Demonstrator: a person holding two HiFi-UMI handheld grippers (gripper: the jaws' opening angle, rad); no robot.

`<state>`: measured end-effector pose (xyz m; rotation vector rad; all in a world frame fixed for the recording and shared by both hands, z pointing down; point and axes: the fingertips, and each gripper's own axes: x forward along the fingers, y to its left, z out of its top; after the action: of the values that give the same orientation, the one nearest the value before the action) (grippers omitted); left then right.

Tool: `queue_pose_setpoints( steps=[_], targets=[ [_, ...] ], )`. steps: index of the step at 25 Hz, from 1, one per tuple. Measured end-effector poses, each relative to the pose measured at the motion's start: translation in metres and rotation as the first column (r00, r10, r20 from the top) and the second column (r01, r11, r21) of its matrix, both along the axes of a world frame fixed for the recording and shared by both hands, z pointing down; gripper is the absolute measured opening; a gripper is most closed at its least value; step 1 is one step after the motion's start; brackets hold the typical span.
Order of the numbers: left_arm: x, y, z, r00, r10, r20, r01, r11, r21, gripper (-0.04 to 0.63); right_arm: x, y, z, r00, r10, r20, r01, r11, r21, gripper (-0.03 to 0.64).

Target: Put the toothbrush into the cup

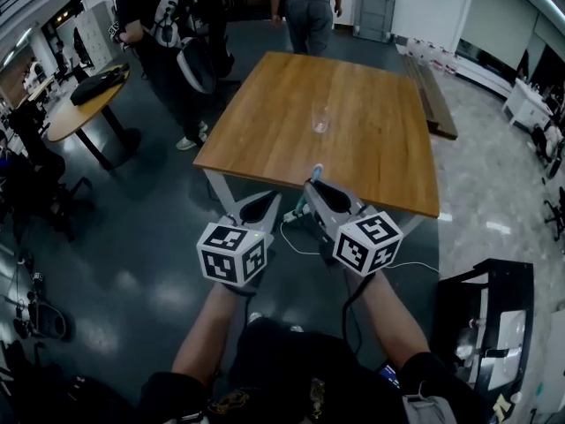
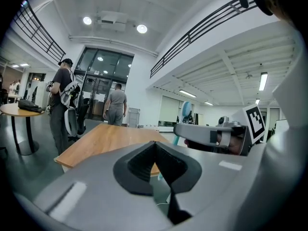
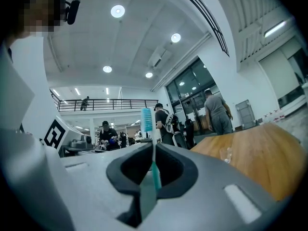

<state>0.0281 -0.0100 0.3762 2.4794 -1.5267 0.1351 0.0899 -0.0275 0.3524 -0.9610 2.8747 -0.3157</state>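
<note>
A clear plastic cup (image 1: 320, 121) stands near the middle of the wooden table (image 1: 380, 157); it also shows small as the cup (image 3: 226, 154) in the right gripper view. My right gripper (image 1: 315, 188) is shut on a teal toothbrush (image 3: 147, 143), whose bristle head (image 1: 317, 170) points up, just short of the table's near edge. The toothbrush (image 2: 184, 113) also sticks up above the right gripper in the left gripper view. My left gripper (image 1: 258, 207) is beside it to the left, shut, with nothing between its jaws. Both are held off the table, in front of it.
Two people (image 1: 307, 7) stand beyond the table's far edge, one with a backpack (image 1: 168, 25). A round table (image 1: 84, 104) is at the left. A wooden bench (image 1: 433, 91) runs along the table's right side. A cable (image 1: 300, 237) lies on the floor below.
</note>
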Motion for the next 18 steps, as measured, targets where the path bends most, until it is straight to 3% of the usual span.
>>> queue_pose_setpoints(
  steps=[4, 18],
  targets=[
    [0.007, -0.029, 0.003, 0.999, 0.034, -0.001, -0.034, 0.999, -0.009, 0.008, 0.004, -0.026, 0.005, 1.000, 0.020, -0.010, -0.020, 1.000, -0.012, 0.025],
    [-0.022, -0.174, 0.009, 0.985, 0.167, -0.037, -0.168, 0.986, -0.007, 0.008, -0.025, -0.162, 0.002, 0.986, 0.151, -0.066, -0.151, 0.989, 0.008, 0.025]
  ],
)
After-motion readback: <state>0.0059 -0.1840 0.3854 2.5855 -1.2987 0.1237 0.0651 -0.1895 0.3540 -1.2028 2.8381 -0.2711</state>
